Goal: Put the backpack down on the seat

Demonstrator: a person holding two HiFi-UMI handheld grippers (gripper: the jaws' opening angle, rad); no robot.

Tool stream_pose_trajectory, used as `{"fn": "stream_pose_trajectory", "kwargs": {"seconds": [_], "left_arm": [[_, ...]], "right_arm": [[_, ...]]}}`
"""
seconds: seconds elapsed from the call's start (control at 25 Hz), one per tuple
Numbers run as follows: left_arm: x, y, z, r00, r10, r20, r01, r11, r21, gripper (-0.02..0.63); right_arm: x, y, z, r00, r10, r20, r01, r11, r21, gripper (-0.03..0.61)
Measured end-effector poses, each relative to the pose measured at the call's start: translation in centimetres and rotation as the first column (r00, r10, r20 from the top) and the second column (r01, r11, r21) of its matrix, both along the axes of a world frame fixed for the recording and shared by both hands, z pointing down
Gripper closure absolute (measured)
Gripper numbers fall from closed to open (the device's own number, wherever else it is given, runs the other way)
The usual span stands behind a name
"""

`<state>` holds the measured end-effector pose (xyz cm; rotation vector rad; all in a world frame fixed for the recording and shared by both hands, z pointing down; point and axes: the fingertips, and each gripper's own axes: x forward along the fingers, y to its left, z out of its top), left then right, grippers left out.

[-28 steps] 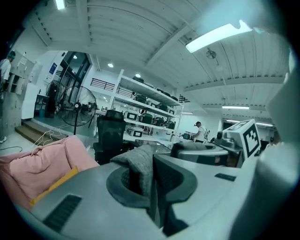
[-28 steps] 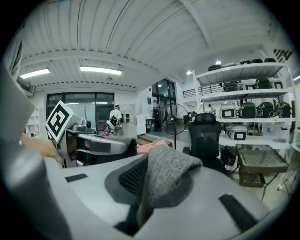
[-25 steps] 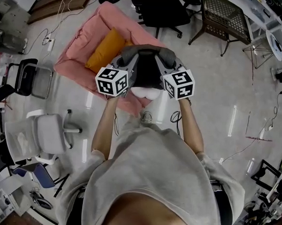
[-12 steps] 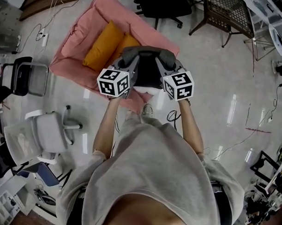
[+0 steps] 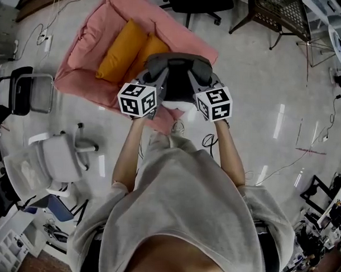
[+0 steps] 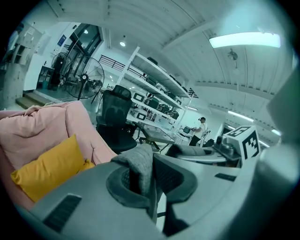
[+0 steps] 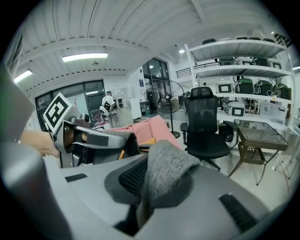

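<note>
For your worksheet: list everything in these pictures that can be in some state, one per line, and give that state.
left gripper: shut on the backpack's grey fabric
right gripper: shut on the backpack's grey fabric
backpack: held up between both grippers, not yet set down
pink seat: holds only the cushions
orange cushions: lying side by side on the seat

At the pink seat's (image 5: 84, 54) near corner we see only the upper part of the backpack (image 5: 178, 71); its lower part hides behind the marker cubes (image 5: 137, 99). The backpack covers that corner. The top edge cuts off the seat's far end and the black office chair (image 5: 197, 2) beyond it. The left gripper (image 6: 151, 190) and right gripper (image 7: 140, 199) each show us only a grey fold of the backpack.
</note>
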<state>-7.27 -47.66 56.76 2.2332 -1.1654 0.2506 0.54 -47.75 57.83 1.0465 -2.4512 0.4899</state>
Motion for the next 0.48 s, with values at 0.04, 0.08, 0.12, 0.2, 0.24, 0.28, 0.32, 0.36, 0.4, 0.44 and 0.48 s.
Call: {"fn": "stream_pose_trajectory", "kwargs": {"seconds": [0.04,0.08,0.12,0.2,0.24,0.28,0.32,0.36,0.4,0.44,0.48], "left_arm": [[-0.1,-0.4,0.3,1.0,-0.001,-0.004,0.001,1.0,-0.006,0.575],[-0.3,-0.9,0.5,1.0,-0.001,-0.005,0.001,1.0,-0.01,0.574],[-0.4,-1.4,0.7,1.0,-0.001,-0.005,0.001,1.0,-0.013,0.574],[-0.7,-2.2,1.3,1.0,-0.001,-0.005,0.001,1.0,-0.022,0.574],[-0.9,-2.6,1.7,1.0,-0.001,-0.006,0.001,1.0,-0.028,0.574],[-1.1,-3.0,2.0,1.0,-0.002,-0.006,0.001,0.999,-0.033,0.574],[-1.4,-3.4,2.3,1.0,-0.002,-0.007,0.002,0.999,-0.038,0.574],[-1.5,-3.9,2.7,1.0,-0.002,-0.009,0.002,0.999,-0.043,0.574],[-1.7,-4.3,3.0,1.0,-0.001,-0.009,0.001,0.999,-0.048,0.574],[-1.8,-4.8,3.3,1.0,0.0,-0.01,-0.001,0.999,-0.053,0.574],[-1.9,-5.3,3.6,1.0,0.003,-0.009,-0.003,0.998,-0.057,0.574]], "right_arm": [[-0.1,-0.4,0.3,1.0,-0.001,-0.005,0.001,1.0,-0.001,0.555],[-0.3,-0.9,0.5,1.0,-0.001,-0.009,0.001,1.0,-0.002,0.554],[-0.5,-1.3,0.8,1.0,-0.002,-0.011,0.002,1.0,-0.003,0.554],[-0.8,-2.2,1.3,1.0,-0.005,-0.016,0.005,1.0,-0.007,0.551],[-1.0,-2.6,1.6,1.0,-0.007,-0.018,0.007,1.0,-0.009,0.549],[-1.2,-2.9,2.0,1.0,-0.01,-0.02,0.009,1.0,-0.012,0.547],[-1.4,-3.3,2.3,1.0,-0.012,-0.021,0.011,1.0,-0.015,0.545],[-1.5,-3.8,2.7,1.0,-0.013,-0.021,0.012,1.0,-0.02,0.542],[-1.7,-4.2,3.1,1.0,-0.013,-0.023,0.012,1.0,-0.026,0.538],[-1.7,-4.6,3.4,1.0,-0.012,-0.026,0.011,0.999,-0.031,0.535],[-1.8,-5.0,3.8,1.0,-0.011,-0.029,0.01,0.999,-0.036,0.534]]}}
